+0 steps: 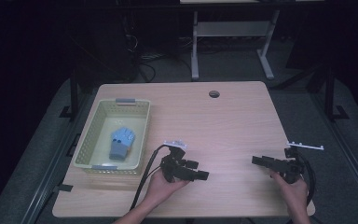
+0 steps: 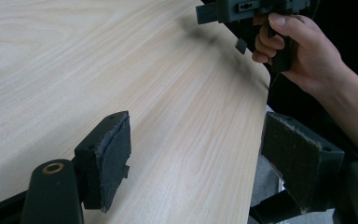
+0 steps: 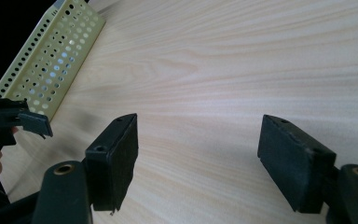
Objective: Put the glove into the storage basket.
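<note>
A pale yellow perforated basket (image 1: 89, 135) stands on the left part of the wooden table (image 1: 223, 121). In it lies a blue object (image 1: 122, 142) shaped like a small glove. My left gripper (image 1: 199, 170) is held low near the table's front edge, just right of the basket, and points right. In the left gripper view its jaws (image 2: 200, 140) stand wide apart over bare wood. My right gripper (image 1: 257, 161) hovers at the front right and points left. Its jaws (image 3: 200, 135) are also wide apart with nothing between them. The basket wall (image 3: 51, 56) shows at that view's upper left.
A round cable hole (image 1: 214, 94) sits near the table's far edge. Beyond the table stand a white desk frame (image 1: 233, 32) and dark floor. The other hand and right gripper (image 2: 223, 11) show at the left gripper view's top right. The left gripper (image 3: 28, 120) shows at the right gripper view's left edge.
</note>
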Available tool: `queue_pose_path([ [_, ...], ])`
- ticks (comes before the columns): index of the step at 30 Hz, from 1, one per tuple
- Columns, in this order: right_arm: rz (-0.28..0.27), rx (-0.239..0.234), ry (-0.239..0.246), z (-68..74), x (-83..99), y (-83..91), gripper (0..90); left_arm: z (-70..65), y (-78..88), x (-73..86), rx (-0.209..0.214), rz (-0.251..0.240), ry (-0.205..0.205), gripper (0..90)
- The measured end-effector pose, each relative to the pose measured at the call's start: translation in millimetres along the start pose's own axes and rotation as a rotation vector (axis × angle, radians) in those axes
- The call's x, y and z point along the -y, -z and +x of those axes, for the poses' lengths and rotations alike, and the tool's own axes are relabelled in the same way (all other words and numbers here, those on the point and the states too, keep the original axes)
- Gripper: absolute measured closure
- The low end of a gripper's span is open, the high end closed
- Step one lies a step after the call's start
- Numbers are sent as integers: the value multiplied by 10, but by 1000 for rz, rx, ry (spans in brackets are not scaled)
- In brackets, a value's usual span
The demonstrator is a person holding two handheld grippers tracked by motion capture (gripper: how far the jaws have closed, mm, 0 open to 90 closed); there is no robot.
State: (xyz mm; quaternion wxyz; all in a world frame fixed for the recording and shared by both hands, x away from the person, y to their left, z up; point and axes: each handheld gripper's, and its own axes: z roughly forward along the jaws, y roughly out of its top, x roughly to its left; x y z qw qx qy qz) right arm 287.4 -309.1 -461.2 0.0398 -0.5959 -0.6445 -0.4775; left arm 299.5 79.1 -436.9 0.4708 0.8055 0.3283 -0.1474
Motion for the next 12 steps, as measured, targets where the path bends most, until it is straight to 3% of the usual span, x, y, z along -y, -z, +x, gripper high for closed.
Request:
queue_pose_path([
  [7,-5,-1,39,55,133,36,277,-17,40,176,10,-21,-28,241],
  [12,-18,-42,68,98,200,48,267,-12,74,247,15,-9,-38,240],
])
